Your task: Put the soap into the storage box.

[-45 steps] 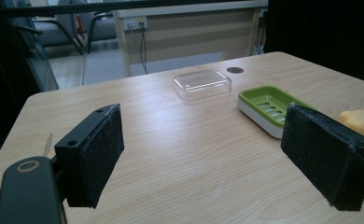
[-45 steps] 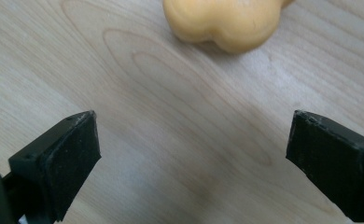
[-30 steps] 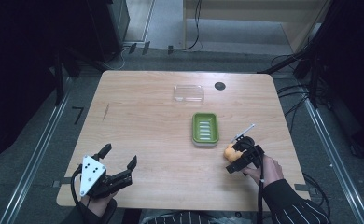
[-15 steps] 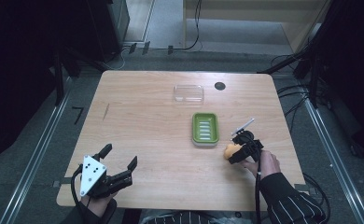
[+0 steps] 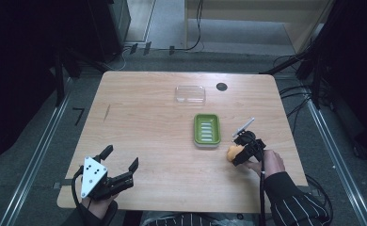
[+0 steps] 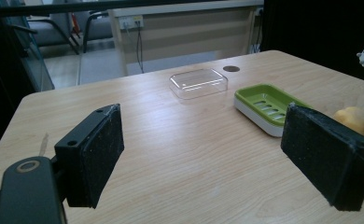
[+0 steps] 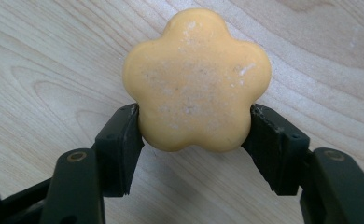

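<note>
Right gripper (image 7: 194, 140): jaws closed in on the flower-shaped orange soap (image 7: 196, 79), one pad on each flank of the lower lobes; contact looks firm on both sides.
Soap position: between the right fingertips, most of it sticking out past them; in the high view the soap (image 5: 233, 152) sits at the gripper's (image 5: 238, 154) left tip, low over the table (image 5: 148, 117). Lifted or resting on the wood: cannot tell.
Left gripper (image 6: 208, 154): jaws spread wide, nothing between the pads (image 6: 101, 144); in the high view it (image 5: 120, 165) sits near the table's front-left edge, well apart from the soap.
Green soap dish (image 5: 206, 130): just ahead and to the left of the right fingertips, near but not touching; slatted tray bare. From the left gripper view the dish (image 6: 269, 107) lies beyond the right-hand pad.
Clear lid (image 5: 190, 93): farther back than the dish, well beyond both sets of fingers, lying alone on the wood.
Done, by my reading: soap gripped.
Left to do, by my reading: carry soap the short way over the dish rim, set it flat on the slats, release; probably then the lid over the dish, perhaps a job for the idle left gripper.
Stage: early, grasp made, placement not yet begun.
Risk: soap is slick and held only by its lower lobes; it could pivot or slip on tilting.
</note>
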Available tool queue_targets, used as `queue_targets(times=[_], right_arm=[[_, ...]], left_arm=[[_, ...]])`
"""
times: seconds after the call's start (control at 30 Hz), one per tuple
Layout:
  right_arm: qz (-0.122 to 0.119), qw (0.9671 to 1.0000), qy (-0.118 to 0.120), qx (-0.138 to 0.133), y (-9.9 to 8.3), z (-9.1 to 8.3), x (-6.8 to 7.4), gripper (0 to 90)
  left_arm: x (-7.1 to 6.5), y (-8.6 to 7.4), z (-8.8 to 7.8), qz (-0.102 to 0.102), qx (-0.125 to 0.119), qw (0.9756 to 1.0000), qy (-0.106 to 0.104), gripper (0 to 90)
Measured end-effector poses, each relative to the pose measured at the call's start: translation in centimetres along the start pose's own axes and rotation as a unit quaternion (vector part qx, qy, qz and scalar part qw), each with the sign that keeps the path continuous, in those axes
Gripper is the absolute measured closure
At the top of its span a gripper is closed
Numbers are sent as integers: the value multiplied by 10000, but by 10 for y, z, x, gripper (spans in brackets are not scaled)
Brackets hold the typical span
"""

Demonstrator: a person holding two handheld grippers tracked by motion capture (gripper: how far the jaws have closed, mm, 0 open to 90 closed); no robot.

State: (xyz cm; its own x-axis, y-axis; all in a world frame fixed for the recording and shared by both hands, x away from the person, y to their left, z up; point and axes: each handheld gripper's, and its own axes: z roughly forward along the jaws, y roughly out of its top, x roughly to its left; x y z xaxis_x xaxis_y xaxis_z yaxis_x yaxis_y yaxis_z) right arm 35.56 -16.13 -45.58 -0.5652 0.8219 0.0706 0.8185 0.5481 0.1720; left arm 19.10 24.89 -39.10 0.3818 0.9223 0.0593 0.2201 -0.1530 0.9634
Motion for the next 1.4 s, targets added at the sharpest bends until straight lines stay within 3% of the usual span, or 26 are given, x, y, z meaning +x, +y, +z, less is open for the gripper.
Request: queue_targets(times=[0.17,0.4,0.7,0.93,1.4], right_arm=[[-29,9999,-5,143,5,4,2,333],[-19,9994,-187,306,10,9,5,365],[-43,9991,-251,344,9,12,6,388],[-229,9984,-311,419,11,13,7,393],[-343,9985,-275,331,9,12,6,397]], left_arm=[[0,0,0,3,10,10000,5,137],[0,0,0,4,11,10000,1,137],[0,0,0,17,22,10000,-3,137],[0,0,0,11,3,10000,-6,137],[0,0,0,11,22,10000,-6,137]])
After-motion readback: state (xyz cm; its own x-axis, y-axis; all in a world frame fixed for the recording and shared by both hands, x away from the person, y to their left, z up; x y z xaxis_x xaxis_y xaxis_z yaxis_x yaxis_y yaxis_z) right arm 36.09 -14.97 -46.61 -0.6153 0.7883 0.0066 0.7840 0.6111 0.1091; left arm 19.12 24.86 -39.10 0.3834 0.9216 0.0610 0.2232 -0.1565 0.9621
